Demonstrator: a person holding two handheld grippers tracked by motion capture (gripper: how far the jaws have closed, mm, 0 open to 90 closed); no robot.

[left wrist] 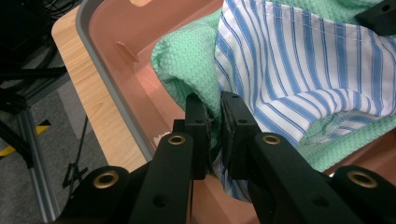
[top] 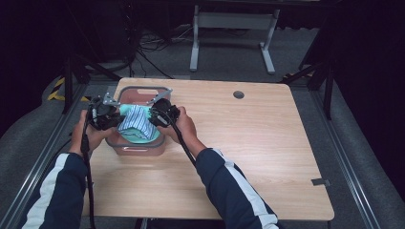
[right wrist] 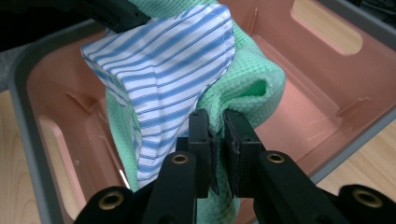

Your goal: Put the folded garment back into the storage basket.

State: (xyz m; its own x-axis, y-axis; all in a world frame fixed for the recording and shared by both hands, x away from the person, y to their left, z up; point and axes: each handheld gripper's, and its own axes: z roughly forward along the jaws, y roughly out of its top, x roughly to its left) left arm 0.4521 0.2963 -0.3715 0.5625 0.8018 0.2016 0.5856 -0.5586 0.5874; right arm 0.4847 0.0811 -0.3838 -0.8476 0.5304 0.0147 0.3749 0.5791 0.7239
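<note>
Both tools, left tool point(left wrist: 214, 122) and right tool point(right wrist: 217, 135), are pinched shut on the green cloth point(right wrist: 243, 93) with the striped cloth point(right wrist: 168, 74) strung between them over the pink bin point(right wrist: 299, 112), so I'm lifting straight up.

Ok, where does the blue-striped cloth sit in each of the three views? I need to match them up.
High view: striped cloth left of centre, between the two grippers, over the pink bin.
Left gripper view: striped cloth upper right, above the jaws.
Right gripper view: striped cloth upper centre-left, above the jaws.
Shared landmark: the green waffle cloth bundled with it in the bin.
</note>
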